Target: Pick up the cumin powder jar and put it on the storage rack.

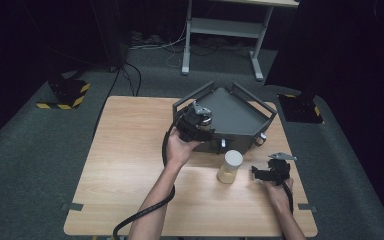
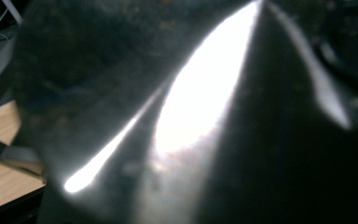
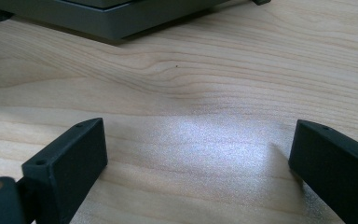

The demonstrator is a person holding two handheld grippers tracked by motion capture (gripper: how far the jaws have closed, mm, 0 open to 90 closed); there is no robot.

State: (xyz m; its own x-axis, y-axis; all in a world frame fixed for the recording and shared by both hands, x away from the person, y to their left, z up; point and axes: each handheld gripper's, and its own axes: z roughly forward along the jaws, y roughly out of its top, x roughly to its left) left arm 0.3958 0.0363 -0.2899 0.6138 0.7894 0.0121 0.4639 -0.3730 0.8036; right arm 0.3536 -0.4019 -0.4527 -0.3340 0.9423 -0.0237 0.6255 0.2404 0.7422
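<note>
Jar of pale contents stands capped beside grey tray

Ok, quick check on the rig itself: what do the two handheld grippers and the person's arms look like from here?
Both are black. The left gripper trails a thick black cable alongside the bare, sleeveless forearm and carries a grey plate on top. The right gripper also has a grey three-cornered plate; its jaws are blocky, matte black, with small screw holes, and a brass-coloured fitting sits by one of them.

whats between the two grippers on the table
In the high view, a capped jar of pale contents stands on the table between the left gripper and the right gripper.
</note>
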